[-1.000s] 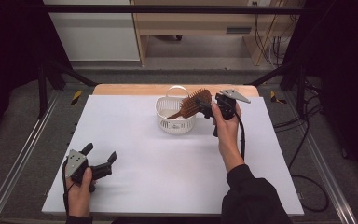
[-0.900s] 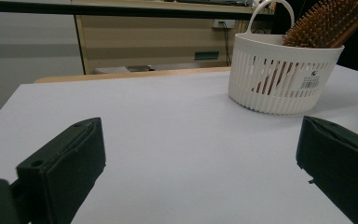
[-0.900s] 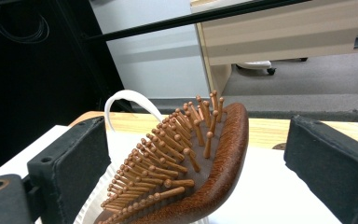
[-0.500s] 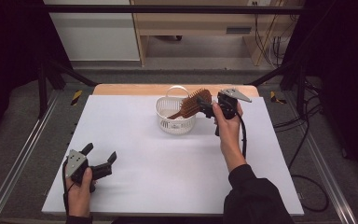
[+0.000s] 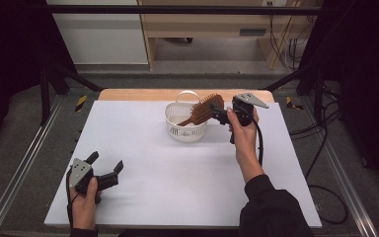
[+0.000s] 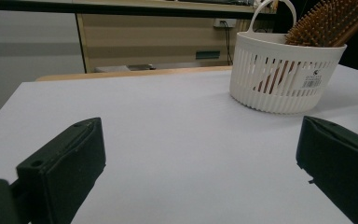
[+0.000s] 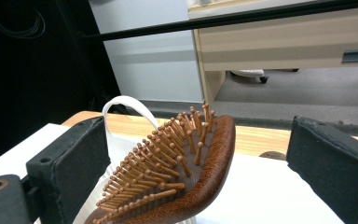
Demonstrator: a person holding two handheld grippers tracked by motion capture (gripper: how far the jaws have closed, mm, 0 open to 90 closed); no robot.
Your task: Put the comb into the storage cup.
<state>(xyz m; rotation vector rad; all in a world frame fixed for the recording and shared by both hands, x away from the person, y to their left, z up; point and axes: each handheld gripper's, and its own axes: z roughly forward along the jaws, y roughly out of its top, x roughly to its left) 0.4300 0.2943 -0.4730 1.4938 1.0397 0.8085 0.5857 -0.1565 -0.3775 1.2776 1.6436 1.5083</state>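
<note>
A white-topped table [image 5: 143,148] with a wooden far edge is framed by metal rails [image 5: 15,177]. Beyond it, a wooden cabinet [image 5: 212,24] and a pale panel [image 5: 98,34] are seen on grey floor [image 5: 202,69].

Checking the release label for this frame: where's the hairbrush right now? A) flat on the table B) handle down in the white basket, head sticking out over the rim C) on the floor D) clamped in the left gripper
B: the hairbrush stands handle-down in the white basket, its bristled head leaning over the rim between the open jaws of the right gripper, which aren't touching it.
</note>
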